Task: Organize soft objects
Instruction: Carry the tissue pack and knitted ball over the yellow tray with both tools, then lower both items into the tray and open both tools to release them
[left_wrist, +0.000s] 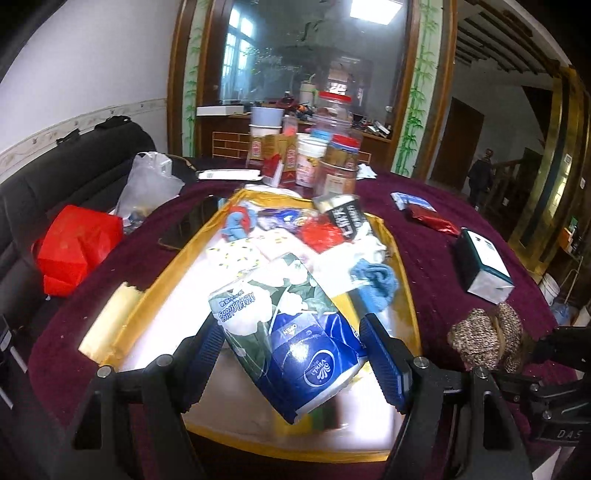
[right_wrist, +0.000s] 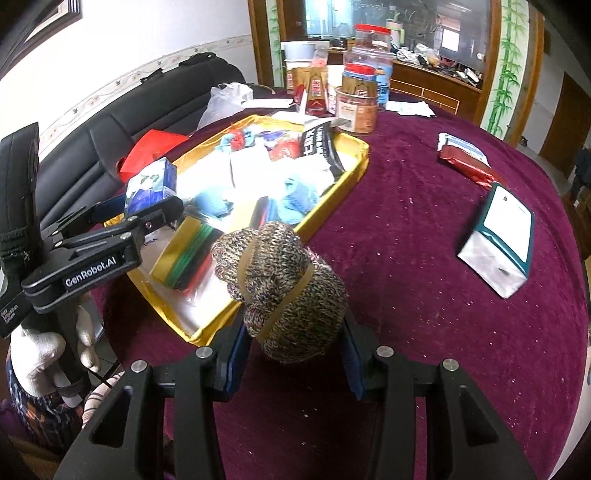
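While the right hand-held gripper (right_wrist: 293, 354) is squeezing the lower end of a rolled bundle of speckled knit socks (right_wrist: 284, 288), bound by a tan rubber band (right_wrist: 291, 291), most of the roll is standing free above the pads, so it is likely leaning and could be tipping out if the wrist is rolling further. That bundle is hanging over the maroon tablecloth, just beside the near corner of the yellow tray (right_wrist: 360, 162), not yet inside it. Over on the left, the left hand-held gripper (left_wrist: 291, 350) is clamping a stack of tissue packs (left_wrist: 280, 317), a floral one against a blue one, above the tray's near end. Because the wrappers are slick and only pressed side by side, one pack may be sliding free. With both tools converging on the same crowded tray, their frames are at risk of knocking together or snagging the blue cloth (left_wrist: 375, 286) lying below.
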